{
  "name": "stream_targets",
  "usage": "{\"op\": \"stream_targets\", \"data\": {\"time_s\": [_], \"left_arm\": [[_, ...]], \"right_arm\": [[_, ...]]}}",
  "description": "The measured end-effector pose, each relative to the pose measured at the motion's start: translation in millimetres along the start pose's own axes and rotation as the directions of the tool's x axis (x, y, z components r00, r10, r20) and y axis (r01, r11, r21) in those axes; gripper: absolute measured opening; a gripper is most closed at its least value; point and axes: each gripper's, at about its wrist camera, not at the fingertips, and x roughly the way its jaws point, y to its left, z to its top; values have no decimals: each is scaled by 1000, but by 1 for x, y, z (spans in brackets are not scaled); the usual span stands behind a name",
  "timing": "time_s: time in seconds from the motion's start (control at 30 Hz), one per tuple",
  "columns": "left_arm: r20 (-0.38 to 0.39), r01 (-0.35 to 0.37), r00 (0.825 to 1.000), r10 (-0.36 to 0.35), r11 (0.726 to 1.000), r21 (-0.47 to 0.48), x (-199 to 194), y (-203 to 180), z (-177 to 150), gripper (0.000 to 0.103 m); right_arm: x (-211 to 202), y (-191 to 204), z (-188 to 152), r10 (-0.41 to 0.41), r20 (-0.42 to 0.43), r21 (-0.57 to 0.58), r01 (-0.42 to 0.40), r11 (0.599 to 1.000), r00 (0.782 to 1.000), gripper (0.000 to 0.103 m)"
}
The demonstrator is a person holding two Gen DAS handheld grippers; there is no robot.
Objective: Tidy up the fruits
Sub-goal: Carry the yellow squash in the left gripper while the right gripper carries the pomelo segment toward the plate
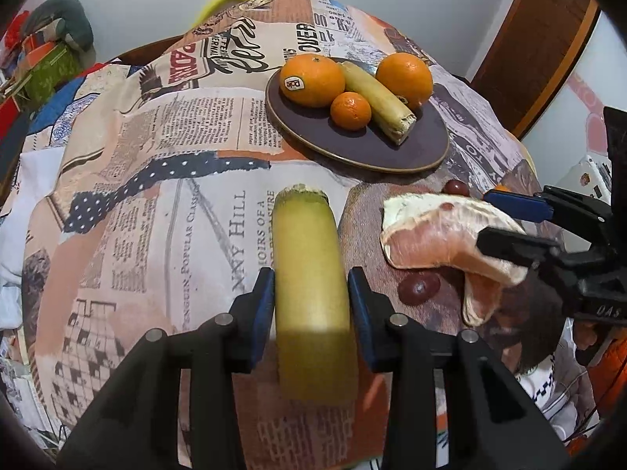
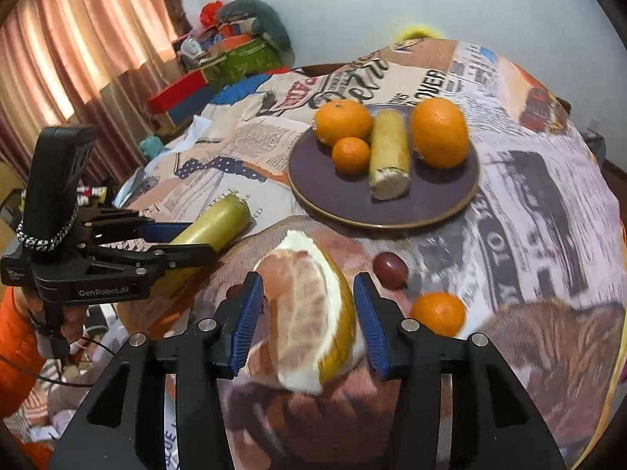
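Observation:
My left gripper (image 1: 311, 301) is shut on a yellow-green sugarcane piece (image 1: 309, 274), held above the cloth; it also shows in the right wrist view (image 2: 211, 227). My right gripper (image 2: 309, 309) is shut on a peeled pomelo wedge (image 2: 309, 309), also seen in the left wrist view (image 1: 443, 231). A dark round plate (image 1: 411, 149) (image 2: 325, 192) beyond holds two large oranges (image 1: 311, 80) (image 1: 405, 78), a small tangerine (image 1: 350, 111) and another sugarcane piece (image 1: 378, 100). Loose on the cloth lie a tangerine (image 2: 439, 313) and grapes (image 2: 390, 270) (image 1: 419, 288).
A newspaper-print tablecloth (image 1: 176, 137) covers the round table. Boxes and clutter (image 2: 227, 58) stand at the far left by a curtain (image 2: 78, 39). A wooden door (image 1: 548, 39) is at the right.

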Motion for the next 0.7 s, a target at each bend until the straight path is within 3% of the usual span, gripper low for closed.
{"op": "stream_targets", "data": {"time_s": [0.13, 0.33, 0.53, 0.63, 0.7], "left_arm": [[4, -4, 1000, 4, 1000, 1, 7, 0, 5, 37], [26, -10, 1000, 11, 1000, -12, 14, 1, 12, 37], [38, -4, 999, 5, 1000, -28, 11, 3, 11, 37], [45, 5, 999, -3, 999, -39, 4, 3, 8, 36], [54, 5, 999, -3, 999, -38, -2, 1, 6, 36]], "right_arm": [[13, 2, -2, -6, -42, -43, 4, 999, 999, 51], [13, 9, -7, -14, -38, -122, 10, 992, 999, 56], [15, 16, -12, -60, -21, -193, 55, 980, 998, 56], [16, 20, -14, -115, 2, -217, 112, 970, 993, 49], [15, 17, -13, -107, 5, -195, 106, 975, 994, 49]]}}
